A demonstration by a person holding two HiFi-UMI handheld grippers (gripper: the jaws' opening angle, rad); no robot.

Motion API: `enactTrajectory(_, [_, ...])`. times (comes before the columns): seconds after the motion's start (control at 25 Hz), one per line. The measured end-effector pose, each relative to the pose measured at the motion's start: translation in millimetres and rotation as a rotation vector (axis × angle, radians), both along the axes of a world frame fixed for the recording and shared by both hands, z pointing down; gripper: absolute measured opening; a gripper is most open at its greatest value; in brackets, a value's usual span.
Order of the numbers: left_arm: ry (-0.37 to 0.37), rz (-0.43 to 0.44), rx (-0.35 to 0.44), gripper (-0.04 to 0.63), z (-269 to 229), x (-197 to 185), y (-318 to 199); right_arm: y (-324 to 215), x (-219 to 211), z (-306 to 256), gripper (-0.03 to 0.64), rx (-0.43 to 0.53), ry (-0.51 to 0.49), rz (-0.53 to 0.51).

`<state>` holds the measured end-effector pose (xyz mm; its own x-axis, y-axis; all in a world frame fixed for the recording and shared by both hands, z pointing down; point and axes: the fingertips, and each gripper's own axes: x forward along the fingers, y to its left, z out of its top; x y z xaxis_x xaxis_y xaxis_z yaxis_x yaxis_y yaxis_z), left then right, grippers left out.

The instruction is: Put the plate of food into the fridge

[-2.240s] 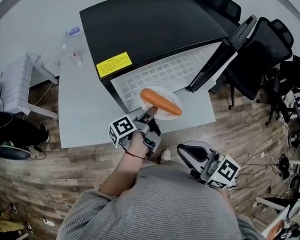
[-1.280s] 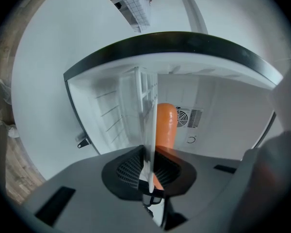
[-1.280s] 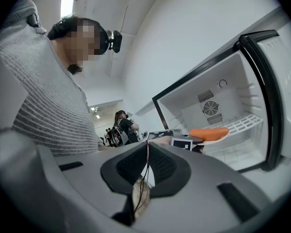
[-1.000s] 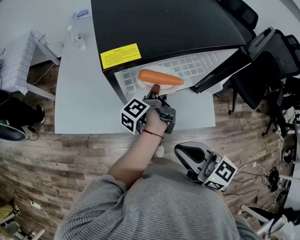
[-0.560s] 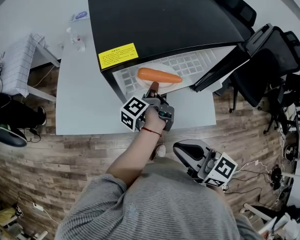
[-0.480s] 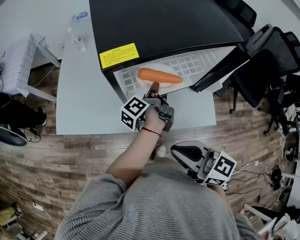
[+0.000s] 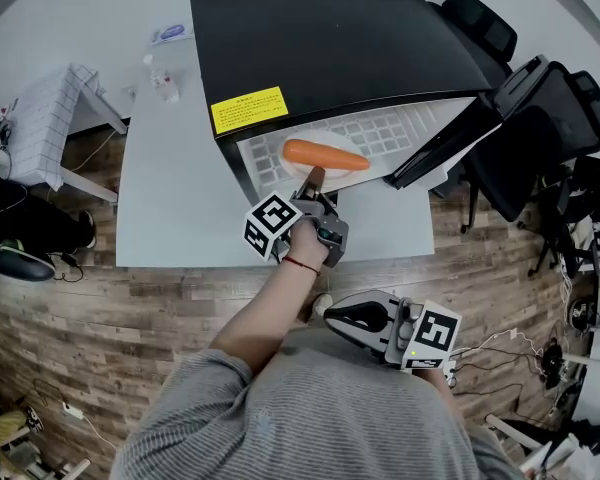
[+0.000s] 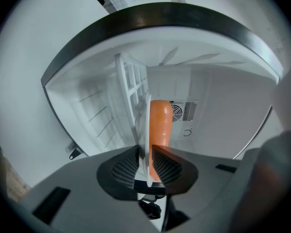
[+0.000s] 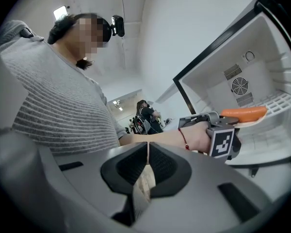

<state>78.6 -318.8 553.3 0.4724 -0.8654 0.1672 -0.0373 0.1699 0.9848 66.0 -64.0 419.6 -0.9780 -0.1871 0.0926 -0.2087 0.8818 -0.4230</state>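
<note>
A white plate (image 7: 332,147) bearing one long orange piece of food (image 7: 325,155) sits in the mouth of the open black fridge (image 7: 330,38), over its white wire shelf (image 7: 380,133). My left gripper (image 7: 315,177) is shut on the plate's near rim. In the left gripper view the plate (image 8: 148,120) stands edge-on between the jaws of my left gripper (image 8: 146,149), with the food (image 8: 160,123) on its right side. My right gripper (image 7: 334,318) is shut on nothing, low by the person's torso. In its own view, my right gripper (image 9: 148,154) faces the left hand and the food (image 9: 243,113).
The fridge stands on a white table (image 7: 170,188) with its door (image 7: 460,118) swung open to the right. Black office chairs (image 7: 540,98) crowd the right side. Small bottles (image 7: 163,78) sit at the table's far left, and a white rack (image 7: 40,128) stands on the floor.
The left gripper has carried the plate from in front of the fridge into its opening. The right gripper has shifted left, closer to the torso.
</note>
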Motion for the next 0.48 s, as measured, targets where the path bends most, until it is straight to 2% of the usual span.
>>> enactTrajectory(0.24, [-0.054, 0.058, 0.028, 0.087, -1, 2, 6, -2, 2, -2, 0.015, 0.004, -0.004, 0.021])
enactTrajectory(0.48, [-0.065, 0.113, 0.040, 0.098, 0, 8, 21, -2, 2, 0, 0.015, 0.005, -0.003, 0.029])
